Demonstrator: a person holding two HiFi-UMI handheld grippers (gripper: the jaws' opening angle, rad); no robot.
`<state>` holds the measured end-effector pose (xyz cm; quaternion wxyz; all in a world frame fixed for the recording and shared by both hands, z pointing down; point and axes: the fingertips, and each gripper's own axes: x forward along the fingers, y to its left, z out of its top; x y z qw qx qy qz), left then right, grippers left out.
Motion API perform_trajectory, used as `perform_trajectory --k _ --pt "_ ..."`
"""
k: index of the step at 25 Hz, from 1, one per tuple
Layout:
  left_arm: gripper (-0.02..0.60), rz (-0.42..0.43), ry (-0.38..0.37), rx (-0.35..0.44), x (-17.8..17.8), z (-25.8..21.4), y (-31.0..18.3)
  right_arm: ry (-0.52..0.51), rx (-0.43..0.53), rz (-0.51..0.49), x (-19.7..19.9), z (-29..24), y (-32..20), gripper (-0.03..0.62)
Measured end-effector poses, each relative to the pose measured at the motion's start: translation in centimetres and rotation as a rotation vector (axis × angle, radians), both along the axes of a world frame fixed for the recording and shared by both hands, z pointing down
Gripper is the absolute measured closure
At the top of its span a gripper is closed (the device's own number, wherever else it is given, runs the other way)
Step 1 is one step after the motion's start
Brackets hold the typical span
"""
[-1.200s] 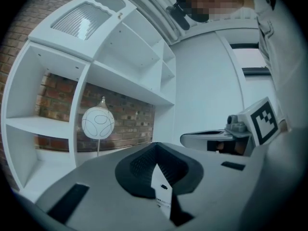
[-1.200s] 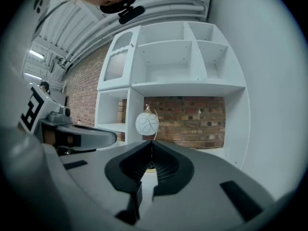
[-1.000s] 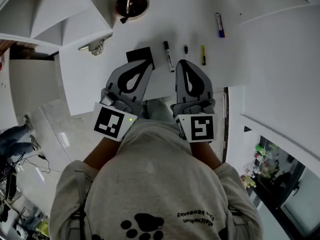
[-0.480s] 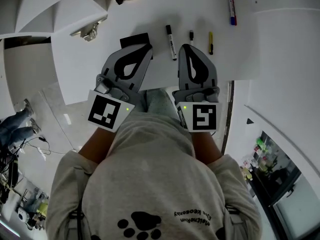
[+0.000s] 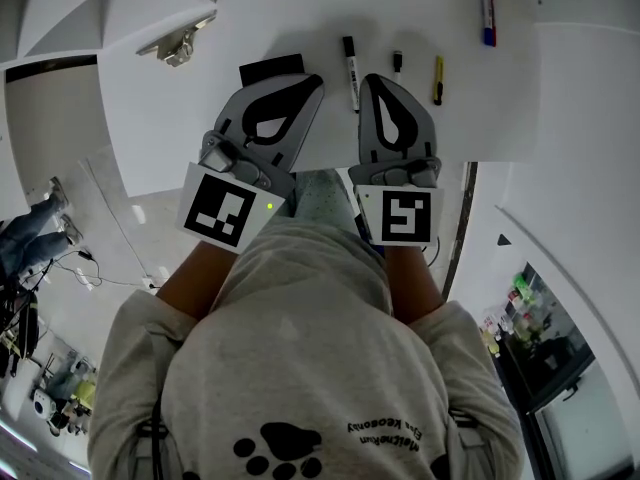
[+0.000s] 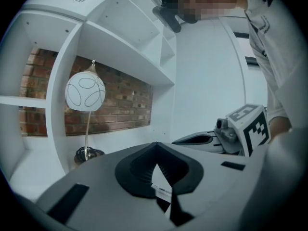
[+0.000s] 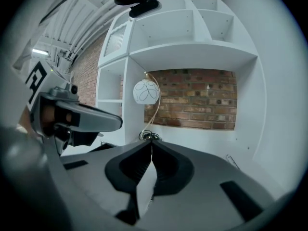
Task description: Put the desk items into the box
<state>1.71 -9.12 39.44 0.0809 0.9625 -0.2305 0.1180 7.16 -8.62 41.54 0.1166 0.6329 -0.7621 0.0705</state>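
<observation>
Desk items lie spread over a white desk, seen from above over the shoulders of a person in a grey top. A black marker lies lengthwise, its near end between the tips of the two hand-held grippers. A flat black rectangle sits just beyond the left gripper, which partly covers it in this view. A small black piece lies just ahead of the right gripper, too small to identify. A yellow pen lies to its right. A marker with a blue end rests farther off at the upper right, well apart from the rest. A small metal clip-like object sits at the left, near the desk's edge.

Both grippers are held side by side, low over the near part of the desk. The left gripper's jaws meet at their tips and grip nothing. The right gripper's jaws are likewise closed together and empty. Each gripper carries a cube with a black-and-white square marker, left and right.

Both gripper views look across the desk to white shelves, a brick wall behind them, and a round white lamp on a thin curved stem.
</observation>
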Motion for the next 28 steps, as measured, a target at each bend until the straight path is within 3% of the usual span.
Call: perform_trajectory --k 17,28 --pt "0.574 -0.015 -0.079 -0.084 1.3 3.0 -1.4 0.015 -0.181 -0.078 0.3 6.2 -1.6 0.576" --pt "0.574 -0.01 -0.107 -0.121 2.3 4.0 -2.0 -0.014 -0.348 -0.09 0.4 10.6 -2.2 0.576"
